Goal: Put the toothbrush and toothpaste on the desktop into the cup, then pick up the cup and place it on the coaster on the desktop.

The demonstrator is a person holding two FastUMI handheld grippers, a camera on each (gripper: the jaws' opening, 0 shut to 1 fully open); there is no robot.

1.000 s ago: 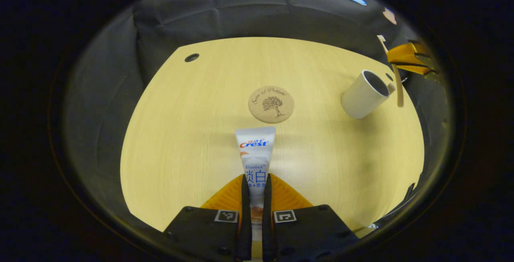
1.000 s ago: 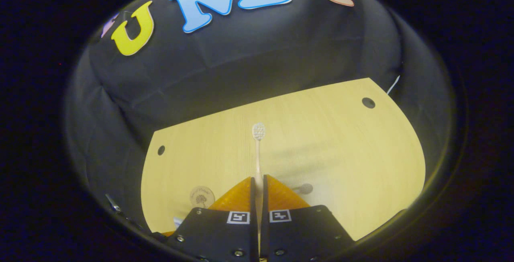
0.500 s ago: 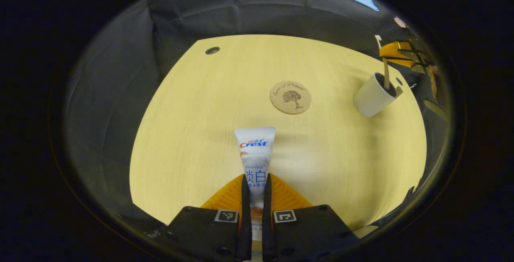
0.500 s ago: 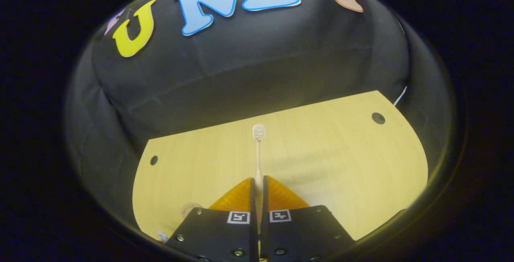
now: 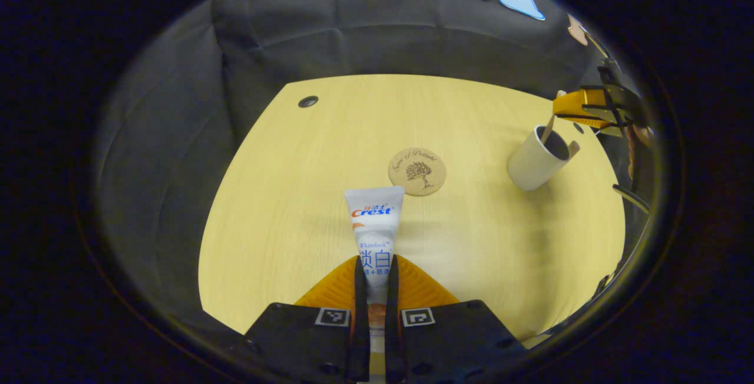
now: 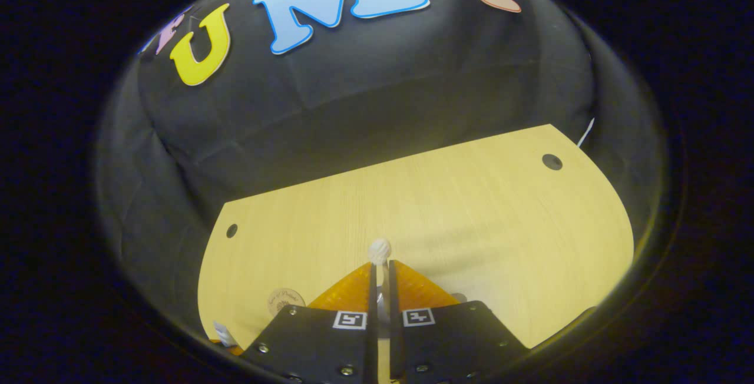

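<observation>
Toothpaste (image 5: pixel 374 225) sticks out ahead of the left gripper (image 5: pixel 375 275), both fingers pinched on its lower body. Right gripper (image 6: pixel 380 281) is narrowed around the toothbrush (image 6: pixel 380 251), whose handle dips into the cup (image 5: pixel 536 159) beyond the coaster (image 5: pixel 417 171). Risk: a tilted release could tip the cup
</observation>
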